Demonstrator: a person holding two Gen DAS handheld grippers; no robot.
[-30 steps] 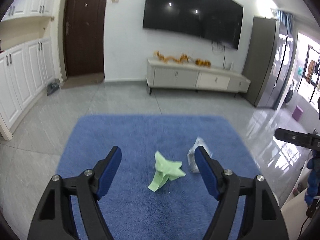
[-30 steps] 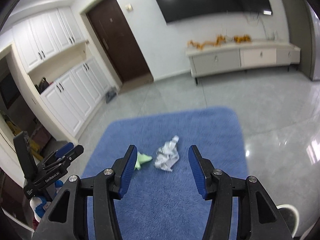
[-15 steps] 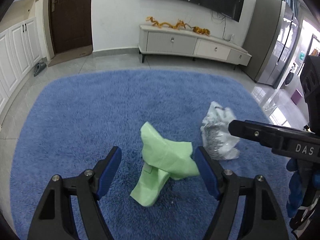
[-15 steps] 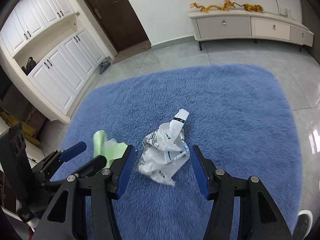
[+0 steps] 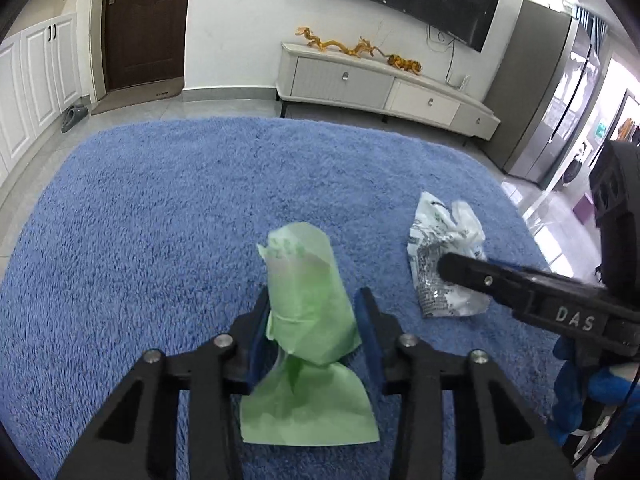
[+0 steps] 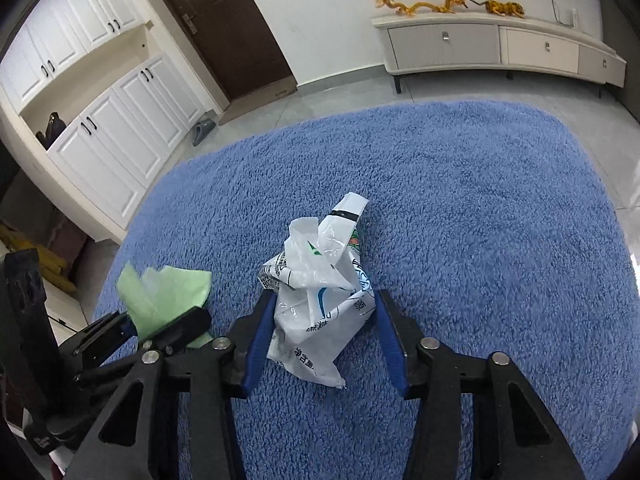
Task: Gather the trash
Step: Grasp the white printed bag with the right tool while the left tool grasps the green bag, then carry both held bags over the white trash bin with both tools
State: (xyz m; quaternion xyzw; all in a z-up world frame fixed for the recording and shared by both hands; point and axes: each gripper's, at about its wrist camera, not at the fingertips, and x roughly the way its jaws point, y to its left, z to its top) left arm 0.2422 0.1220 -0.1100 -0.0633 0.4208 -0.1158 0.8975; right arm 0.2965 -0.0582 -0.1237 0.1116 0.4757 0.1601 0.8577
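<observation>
A crumpled green paper (image 5: 308,312) lies on the blue rug (image 5: 168,208). My left gripper (image 5: 314,312) has closed in on it, both blue pads against its sides. It also shows in the right wrist view (image 6: 160,300). A crumpled white plastic wrapper (image 6: 320,300) with printed text lies to its right on the rug (image 6: 480,220). My right gripper (image 6: 324,312) has closed on it, the pads touching its sides. The wrapper also shows in the left wrist view (image 5: 444,268).
A white TV cabinet (image 5: 380,88) stands along the far wall beyond the rug. White cupboards (image 6: 104,128) and a dark door (image 5: 144,24) are at the left. A grey fridge (image 5: 548,100) stands at the right. Tiled floor surrounds the rug.
Both grippers came down and forward to the rug and their jaws narrowed, the left around the green paper, the right around the white wrapper.
</observation>
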